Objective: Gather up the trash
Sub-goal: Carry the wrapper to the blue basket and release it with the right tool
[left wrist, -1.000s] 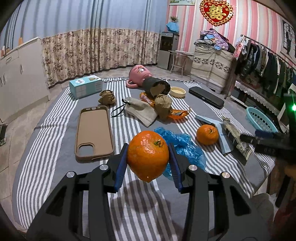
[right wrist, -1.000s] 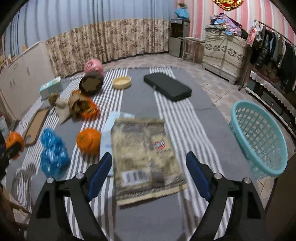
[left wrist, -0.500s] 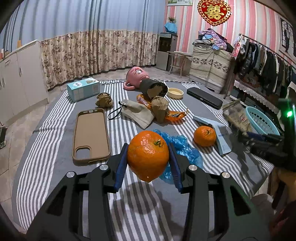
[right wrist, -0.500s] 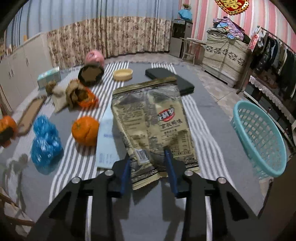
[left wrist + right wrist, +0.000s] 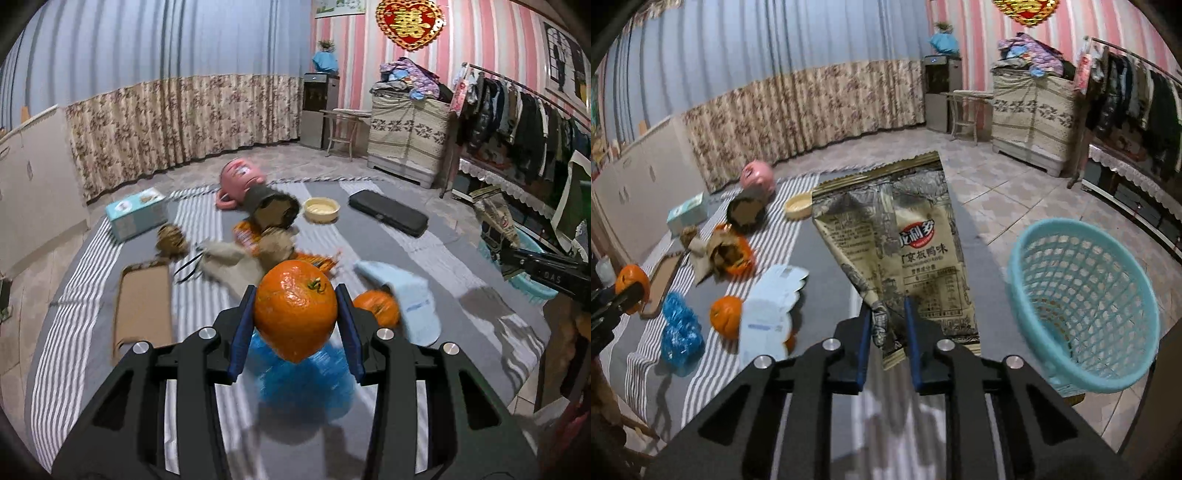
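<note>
Right gripper (image 5: 887,325): jaws just closed, now clenching the snack bag (image 5: 905,236), lifted off the table (image 5: 820,266) at 9 o'clock of the basket (image 5: 1082,295). Left gripper (image 5: 295,325): still grasping orange (image 5: 295,310), which hides the blurred blue bag (image 5: 303,384).

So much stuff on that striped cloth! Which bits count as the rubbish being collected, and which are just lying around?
Part of the job:
- snack wrapper, pinched in the right gripper
- turquoise basket, apparently for the trash
- blue plastic bag
- crumpled brown paper

Probably just lying about:
- orange in the left gripper (odd pick for trash)
- phone case
- tissue box
- yellow bowl
- black case
</note>
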A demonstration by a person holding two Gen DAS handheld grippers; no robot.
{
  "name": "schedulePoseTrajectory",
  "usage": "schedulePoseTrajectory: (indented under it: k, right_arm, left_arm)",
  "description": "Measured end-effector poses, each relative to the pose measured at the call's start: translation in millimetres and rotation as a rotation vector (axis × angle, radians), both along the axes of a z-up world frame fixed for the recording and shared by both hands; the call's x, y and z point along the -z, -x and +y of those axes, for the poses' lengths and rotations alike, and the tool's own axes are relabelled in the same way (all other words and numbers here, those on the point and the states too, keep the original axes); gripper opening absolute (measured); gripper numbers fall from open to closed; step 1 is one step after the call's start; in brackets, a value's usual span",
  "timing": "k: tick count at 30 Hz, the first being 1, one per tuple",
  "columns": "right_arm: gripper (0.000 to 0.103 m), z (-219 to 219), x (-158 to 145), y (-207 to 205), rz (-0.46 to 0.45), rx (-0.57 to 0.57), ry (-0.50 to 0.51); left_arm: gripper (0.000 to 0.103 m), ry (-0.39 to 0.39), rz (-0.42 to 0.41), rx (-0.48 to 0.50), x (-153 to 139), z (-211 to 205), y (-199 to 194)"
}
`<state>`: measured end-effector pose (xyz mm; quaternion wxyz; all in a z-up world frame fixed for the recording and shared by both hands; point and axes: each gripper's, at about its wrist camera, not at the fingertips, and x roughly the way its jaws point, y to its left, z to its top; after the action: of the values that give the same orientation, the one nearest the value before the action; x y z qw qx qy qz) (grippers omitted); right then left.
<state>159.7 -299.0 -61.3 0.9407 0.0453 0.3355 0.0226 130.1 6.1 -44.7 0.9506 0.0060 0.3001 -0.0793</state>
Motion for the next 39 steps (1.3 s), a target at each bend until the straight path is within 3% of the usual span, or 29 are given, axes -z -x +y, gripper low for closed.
schedulePoseTrajectory:
  k: [10, 17, 23, 28, 39]
  right_arm:
    - [0.018, -102.6, -26.2, 11.7, -0.102, 0.191, -0.050]
    - [0.018, -144.3, -42.1, 10.1, -0.164, 0.263, -0.003]
    - [0.018, -176.4, -13.0, 10.1, -0.118, 0.320, -0.044]
    - [0.018, -190.1, -6.0, 17.9, -0.116, 0.353, -0.064]
    - [0.018, -223.4, 15.6, 19.7, -0.065, 0.405, -0.115]
  left_arm:
    - [0.041, 0.024, -0.063, 0.111, -20.8, -91.2, -29.7]
    - [0.041, 0.056, -0.099, 0.222, -35.2, -166.7, -49.3]
    - [0.041, 0.072, -0.099, 0.311, -31.3, -222.0, -59.3]
    - [0.041, 0.089, -0.062, 0.372, -18.3, -263.0, -74.9]
    - [0.041, 0.041, 0.015, 0.474, 15.4, -332.2, -98.1]
